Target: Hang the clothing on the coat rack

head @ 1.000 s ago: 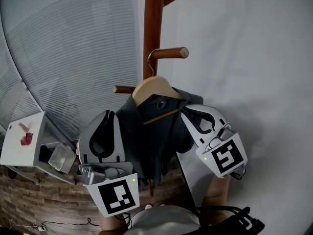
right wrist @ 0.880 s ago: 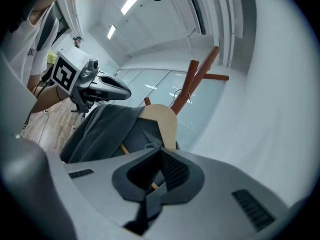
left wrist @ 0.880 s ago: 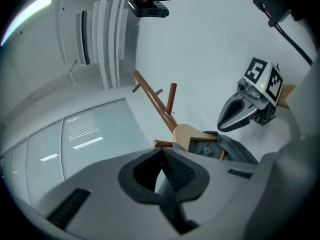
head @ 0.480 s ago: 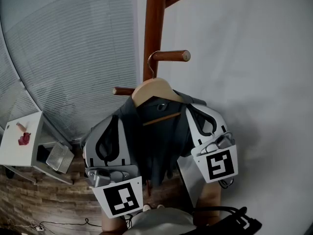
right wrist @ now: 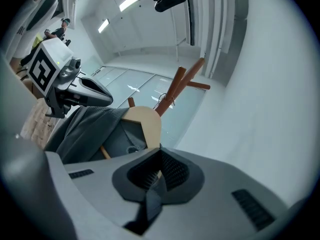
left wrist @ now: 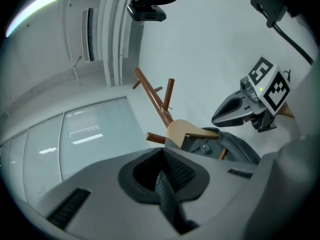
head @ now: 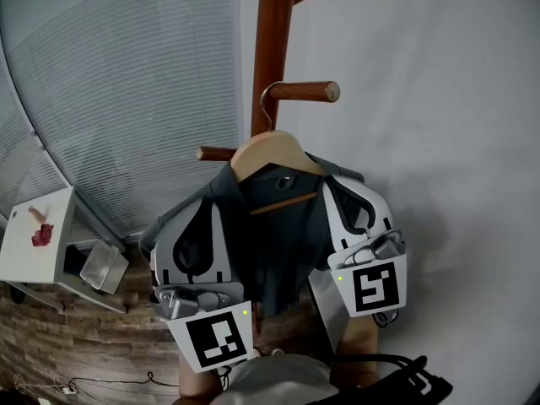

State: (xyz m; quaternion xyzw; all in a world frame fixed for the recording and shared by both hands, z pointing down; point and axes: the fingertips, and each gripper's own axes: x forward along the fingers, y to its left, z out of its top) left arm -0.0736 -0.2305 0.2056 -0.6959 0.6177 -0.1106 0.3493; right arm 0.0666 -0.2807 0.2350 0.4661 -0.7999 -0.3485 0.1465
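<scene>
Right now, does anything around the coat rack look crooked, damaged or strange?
Nothing looks damaged. The wooden hanger looks slightly tilted, the grey garment draped on it; whether its hook rests on the peg is unclear.

Soft, even light here, bright on the wall [head: 439, 99] right of the coat rack [head: 272, 57], with a faint shadow lower down. The blinds [head: 126, 99] left of the coat rack read flat grey. Both gripper views bend hard and darken at the edges; ceiling lights [right wrist: 129, 3] above the coat rack glare.
</scene>
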